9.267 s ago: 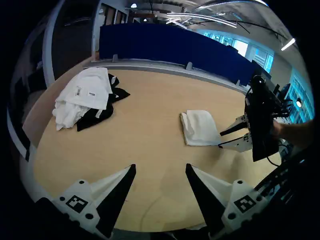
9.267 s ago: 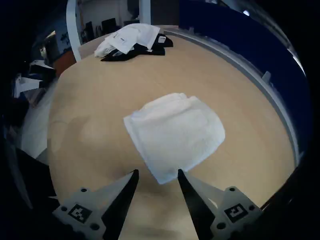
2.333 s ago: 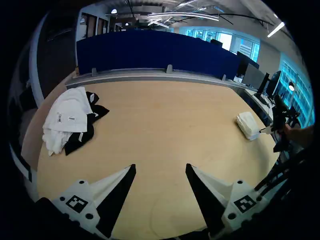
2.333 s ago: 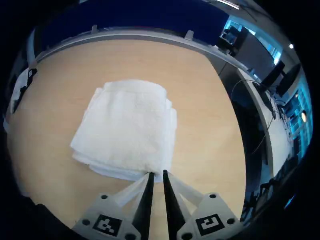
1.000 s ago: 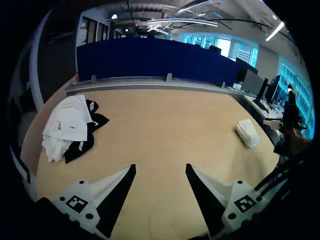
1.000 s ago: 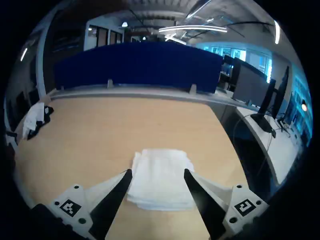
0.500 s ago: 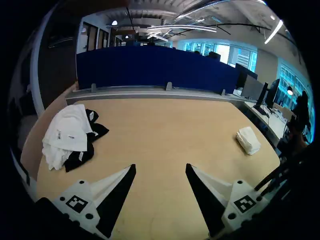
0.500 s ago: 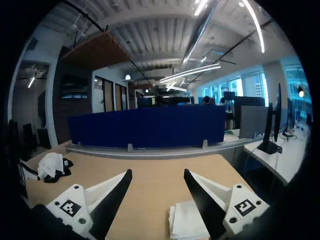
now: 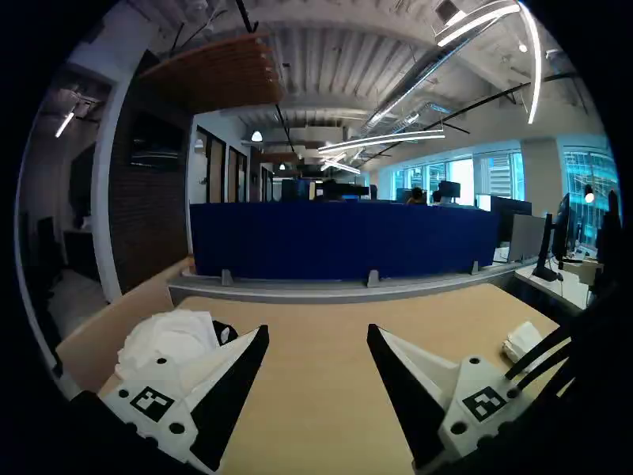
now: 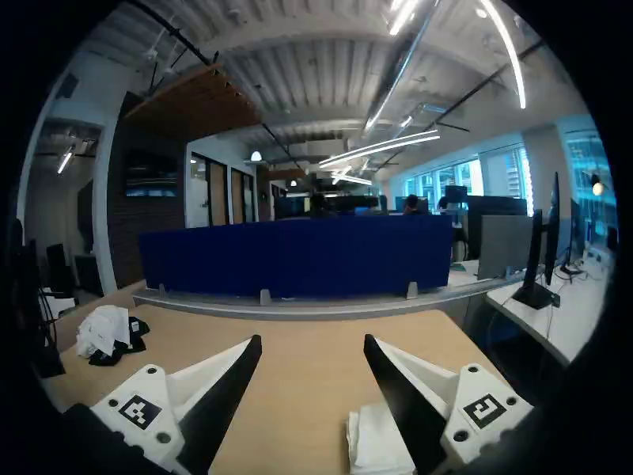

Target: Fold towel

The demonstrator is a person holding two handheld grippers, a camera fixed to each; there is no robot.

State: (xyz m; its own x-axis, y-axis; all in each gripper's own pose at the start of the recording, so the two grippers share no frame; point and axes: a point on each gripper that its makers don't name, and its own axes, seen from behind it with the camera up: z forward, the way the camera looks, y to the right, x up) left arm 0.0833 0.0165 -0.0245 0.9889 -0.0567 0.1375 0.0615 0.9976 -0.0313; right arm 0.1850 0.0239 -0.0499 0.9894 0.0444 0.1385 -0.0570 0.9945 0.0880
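White towel (image 10: 373, 443), tan table (image 10: 308, 376), navy divider (image 10: 293, 257), black-and-white clothes pile (image 10: 107, 332)

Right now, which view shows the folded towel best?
The right gripper view. There the folded towel lies close, with its stacked layers readable, though a finger of the open right hand-held gripper covers its right side. In the left gripper view it is a small, distant white bundle far to the right, with little detail.
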